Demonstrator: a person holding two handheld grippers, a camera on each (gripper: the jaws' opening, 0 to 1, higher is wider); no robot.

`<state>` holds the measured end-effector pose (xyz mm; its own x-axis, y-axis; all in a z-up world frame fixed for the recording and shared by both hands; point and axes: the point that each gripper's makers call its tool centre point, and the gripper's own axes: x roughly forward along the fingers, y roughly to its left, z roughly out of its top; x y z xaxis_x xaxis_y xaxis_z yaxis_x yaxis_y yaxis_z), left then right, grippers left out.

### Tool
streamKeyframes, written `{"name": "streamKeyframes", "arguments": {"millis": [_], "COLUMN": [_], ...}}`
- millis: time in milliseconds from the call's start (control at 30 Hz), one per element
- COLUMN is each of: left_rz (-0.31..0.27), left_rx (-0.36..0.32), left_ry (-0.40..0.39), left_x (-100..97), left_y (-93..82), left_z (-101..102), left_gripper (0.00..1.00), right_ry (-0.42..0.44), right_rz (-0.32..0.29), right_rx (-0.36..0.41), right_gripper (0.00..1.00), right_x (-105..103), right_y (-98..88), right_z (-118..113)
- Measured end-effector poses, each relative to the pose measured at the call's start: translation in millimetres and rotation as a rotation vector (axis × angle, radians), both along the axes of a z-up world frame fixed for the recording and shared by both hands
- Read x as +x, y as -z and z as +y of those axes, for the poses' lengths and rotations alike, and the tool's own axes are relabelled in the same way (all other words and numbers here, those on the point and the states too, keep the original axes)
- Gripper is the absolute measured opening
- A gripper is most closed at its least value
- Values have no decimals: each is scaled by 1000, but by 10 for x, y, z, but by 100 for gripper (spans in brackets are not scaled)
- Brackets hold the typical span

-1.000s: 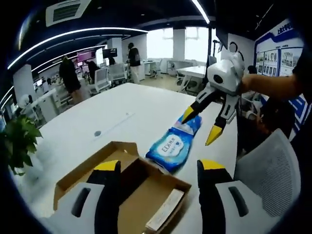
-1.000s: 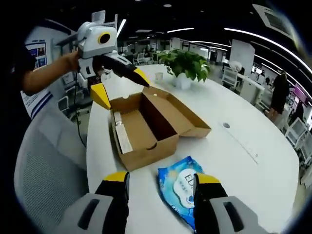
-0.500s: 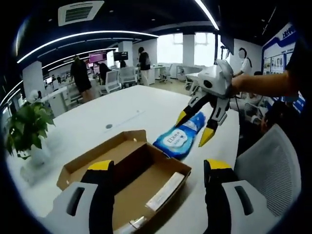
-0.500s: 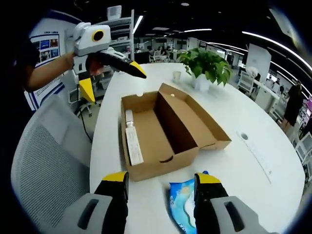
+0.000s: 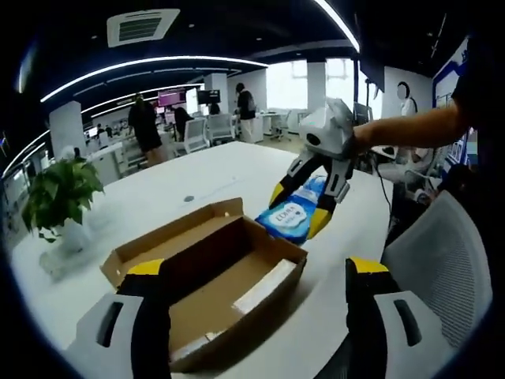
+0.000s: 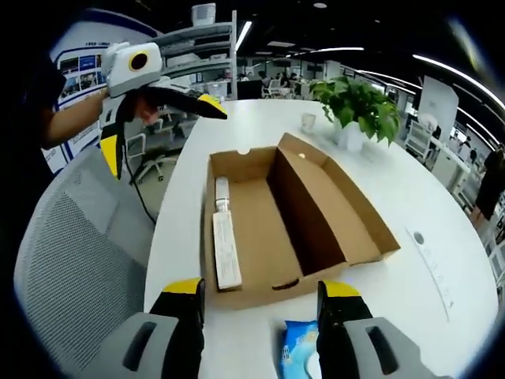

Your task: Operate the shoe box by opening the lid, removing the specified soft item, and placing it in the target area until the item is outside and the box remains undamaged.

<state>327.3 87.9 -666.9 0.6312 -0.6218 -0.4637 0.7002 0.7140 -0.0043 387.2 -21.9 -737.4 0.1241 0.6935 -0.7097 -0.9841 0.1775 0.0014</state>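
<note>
**Open shoe box and blue soft pack on a white table**

The box (image 6: pixel 296 225) is plain brown cardboard, rectangular, with its hinged lid (image 6: pixel 347 205) folded fully back and lying flat alongside the tray. The inside is matte and bare except for a long, pale paper-like strip (image 6: pixel 226 251) along one side of the floor, with a small tube-like object at its far end; what these are cannot be told. A half-round notch is cut in the box's near end wall.

The pack (image 5: pixel 290 215) is a soft, glossy blue pouch with a white oval label. It lies on the smooth white table (image 5: pixel 197 185), outside the box and just beside its end wall.

In the left gripper view, the right gripper (image 5: pixel 298 208) hangs over the pack, its 2 yellow-tipped jaws spread to either side of it; whether they touch it cannot be told. In the right gripper view, the pack sits just past the box's near end, between that gripper's own spread jaws.

The left gripper (image 6: pixel 154 126) is held above the box's far corner, near a grey mesh chair (image 6: pixel 71 268), jaws spread with nothing between them. A potted plant (image 6: pixel 359 110) stands beyond the box.
</note>
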Motion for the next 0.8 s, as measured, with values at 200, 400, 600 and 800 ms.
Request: {"name": "streamKeyframes", "arguments": {"millis": [200, 400, 600, 800], "left_rz": [20, 4, -1, -11], "left_rx": [-5, 16, 18, 16], "left_ry": [-28, -52, -63, -79], "left_x": [-193, -269, -359, -458], "left_y": [151, 207, 291, 387], "left_z": [94, 178, 184, 182], "left_gripper": [99, 100, 100, 100], "right_ry": [-50, -84, -130, -159], "right_rz": [-8, -10, -6, 6], "right_rx": [-32, -58, -90, -119], "right_gripper": [55, 55, 55, 54], "right_x": [12, 55, 52, 54], "right_y": [83, 166, 292, 402], "right_z": [119, 236, 340, 407]}}
